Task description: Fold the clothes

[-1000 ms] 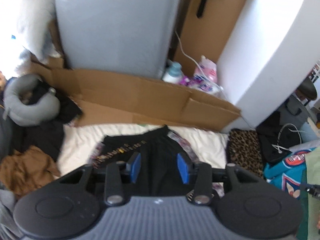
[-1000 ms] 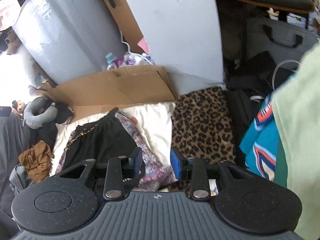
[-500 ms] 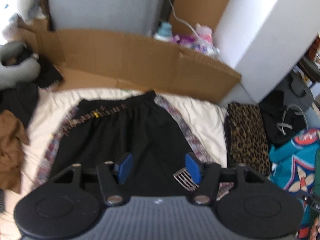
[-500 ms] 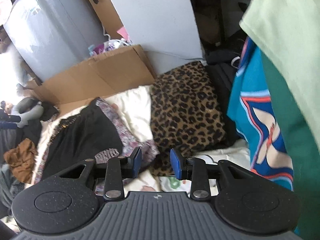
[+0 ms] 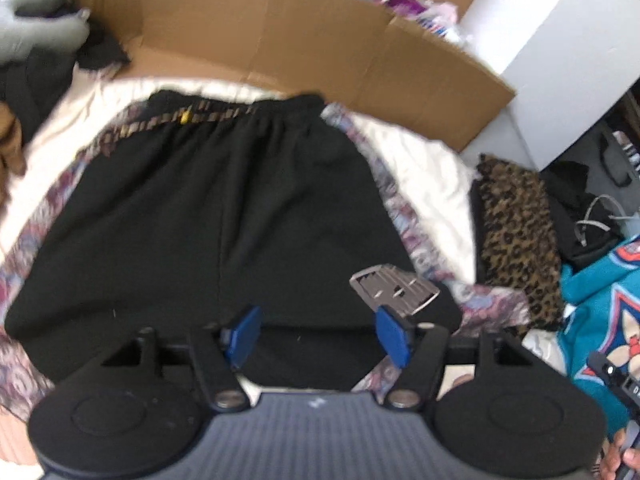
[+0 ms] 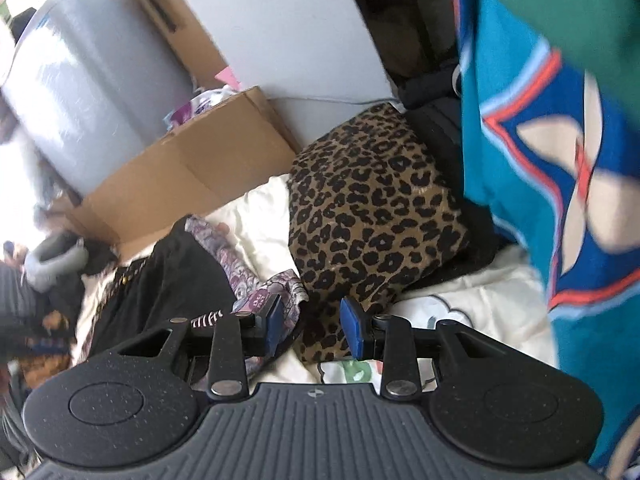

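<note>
Black shorts [image 5: 200, 216] with paisley side stripes and a patterned waistband lie flat on a white bed cover [image 5: 424, 160], waistband at the far side. A grey label [image 5: 394, 288] lies at their near right corner. My left gripper [image 5: 319, 332] hovers open over the near hem, nothing between its blue pads. In the right wrist view the shorts [image 6: 172, 280] are at the left. My right gripper [image 6: 313, 326] is open and empty, low over the bed, between the shorts' paisley corner [image 6: 276, 292] and a leopard-print cloth [image 6: 372, 216].
Flattened cardboard [image 5: 280, 28] runs along the far edge of the bed. The folded leopard-print cloth [image 5: 516, 236] lies right of the shorts. A teal patterned garment [image 6: 560, 160] hangs close at the right. A grey neck pillow [image 6: 56, 260] and dark clothes sit at the left. A hand [image 5: 620, 458] shows at the bottom right.
The left gripper has come down and closer over the shorts, and its jaws have spread wider. The right gripper has swung right, toward the leopard cloth and the teal garment.
</note>
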`<action>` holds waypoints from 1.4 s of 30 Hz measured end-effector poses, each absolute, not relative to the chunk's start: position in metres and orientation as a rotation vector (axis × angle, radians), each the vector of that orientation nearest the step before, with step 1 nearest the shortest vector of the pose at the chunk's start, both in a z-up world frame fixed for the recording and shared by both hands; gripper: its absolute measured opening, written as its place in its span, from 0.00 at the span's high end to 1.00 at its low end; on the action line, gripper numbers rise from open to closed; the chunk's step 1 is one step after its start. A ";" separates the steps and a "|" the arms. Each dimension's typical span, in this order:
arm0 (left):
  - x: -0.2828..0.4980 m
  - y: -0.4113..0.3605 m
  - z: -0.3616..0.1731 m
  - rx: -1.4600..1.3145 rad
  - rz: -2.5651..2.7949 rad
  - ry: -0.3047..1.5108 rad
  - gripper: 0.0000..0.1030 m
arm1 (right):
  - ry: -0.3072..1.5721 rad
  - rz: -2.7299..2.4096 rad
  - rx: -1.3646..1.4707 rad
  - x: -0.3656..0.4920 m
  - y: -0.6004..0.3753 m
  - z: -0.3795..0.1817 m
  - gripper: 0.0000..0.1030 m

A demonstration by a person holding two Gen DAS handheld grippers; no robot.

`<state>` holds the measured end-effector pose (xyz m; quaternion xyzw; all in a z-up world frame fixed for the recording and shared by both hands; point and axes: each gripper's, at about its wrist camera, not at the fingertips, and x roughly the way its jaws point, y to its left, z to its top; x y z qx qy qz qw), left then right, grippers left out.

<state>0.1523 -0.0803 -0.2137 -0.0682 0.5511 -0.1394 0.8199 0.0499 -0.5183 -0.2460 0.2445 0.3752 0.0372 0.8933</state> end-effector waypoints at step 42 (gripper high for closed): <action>0.103 -0.135 -0.353 -0.056 -0.414 1.293 0.38 | 0.776 0.204 0.631 0.139 -0.505 -0.349 0.97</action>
